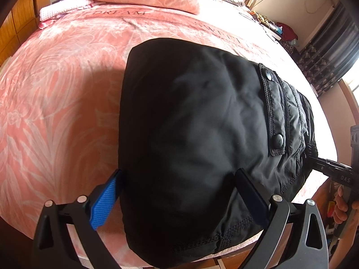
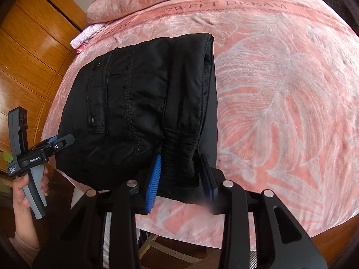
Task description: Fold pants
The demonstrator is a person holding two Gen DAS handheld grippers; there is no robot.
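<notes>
Black padded pants [image 1: 202, 134] lie folded into a thick bundle on the pink bedspread [image 1: 56, 78], near the bed's front edge. A snap-button pocket flap [image 1: 272, 112] faces up. My left gripper [image 1: 179, 174] is open, its jaws standing wide on either side of the bundle's near corner. In the right wrist view the pants [image 2: 134, 112] show their elastic waistband end [image 2: 181, 148]. My right gripper [image 2: 181, 161] stands with its fingers on either side of that waistband, with a gap, not pinching it. The left gripper also shows in the right wrist view [image 2: 60, 143], at the bundle's left edge.
Pink pillows [image 2: 134, 2] and a folded pink cloth [image 2: 86, 37] lie at the head of the bed. A wooden wardrobe [image 2: 29, 51] stands to the left. A cluttered shelf [image 1: 276, 27] and dark curtain [image 1: 325, 51] stand to the right. The wooden floor [image 2: 325, 235] lies below the bed edge.
</notes>
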